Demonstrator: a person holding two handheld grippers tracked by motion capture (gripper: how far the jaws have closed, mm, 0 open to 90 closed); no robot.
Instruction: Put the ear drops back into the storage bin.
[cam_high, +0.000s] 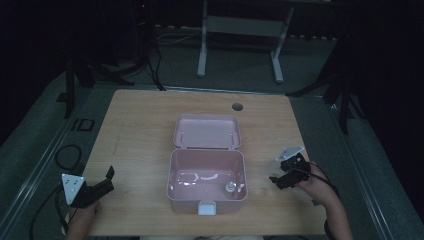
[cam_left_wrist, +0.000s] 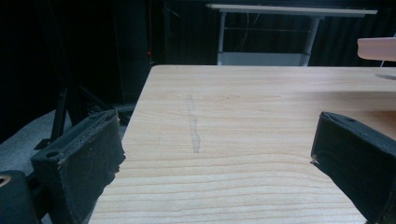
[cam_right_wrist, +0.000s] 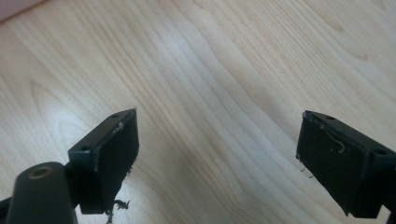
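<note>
A pink plastic box (cam_high: 207, 180) stands open in the middle of the wooden table (cam_high: 135, 135), its lid (cam_high: 207, 131) folded back flat behind it. A small pale object (cam_high: 230, 188) lies inside near the front right corner. A white latch (cam_high: 207, 207) hangs at the box's front. My left gripper (cam_high: 107, 179) is held at the table's front left corner, open, with bare wood between its jaws (cam_left_wrist: 215, 140). My right gripper (cam_high: 282, 172) hovers just right of the box, open over bare wood (cam_right_wrist: 217, 140). A corner of the pink box's lid (cam_left_wrist: 377, 48) shows in the left gripper view.
A round cable hole (cam_high: 237, 107) sits near the table's far edge. A white desk frame (cam_high: 240, 45) stands on the floor behind. Cables (cam_high: 67, 157) coil on the floor at the left. Dark stands flank the table.
</note>
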